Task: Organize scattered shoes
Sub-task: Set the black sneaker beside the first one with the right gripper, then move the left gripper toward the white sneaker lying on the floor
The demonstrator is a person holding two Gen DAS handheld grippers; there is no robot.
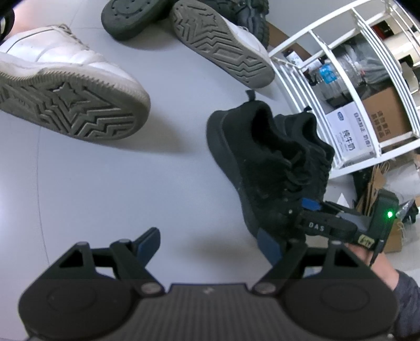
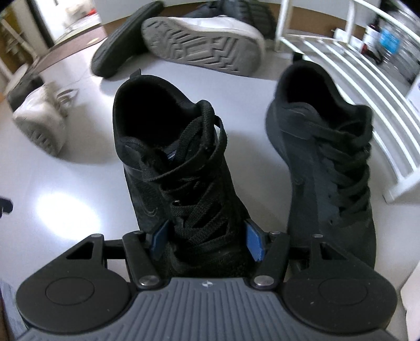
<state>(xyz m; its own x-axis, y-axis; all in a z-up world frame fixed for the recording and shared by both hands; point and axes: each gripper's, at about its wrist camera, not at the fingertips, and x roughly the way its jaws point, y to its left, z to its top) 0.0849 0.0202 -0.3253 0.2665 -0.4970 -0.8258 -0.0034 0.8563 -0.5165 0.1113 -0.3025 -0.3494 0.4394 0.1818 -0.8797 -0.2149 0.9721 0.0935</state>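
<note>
My right gripper [image 2: 207,238] is shut on the laced forefoot of a black sneaker [image 2: 173,157], one blue pad on each side. Its mate, a second black sneaker [image 2: 328,162], stands upright just to the right, near the rack. In the left wrist view the held black sneaker [image 1: 236,157] sits at the right with the right gripper [image 1: 302,212] clamped on its toe end. My left gripper [image 1: 210,242] is open over bare floor, its right pad beside that shoe's toe. Two white sneakers [image 1: 65,86] [image 1: 220,39] lie on their sides, soles showing.
A dark green-black slipper [image 1: 126,18] and another dark shoe [image 1: 249,15] lie at the far end by the white sneakers. A white wire rack [image 1: 341,65] stands on the right, with boxes and bottles behind it. Paper bags [image 1: 372,188] sit beside it. A hand [image 1: 380,270] holds the right gripper.
</note>
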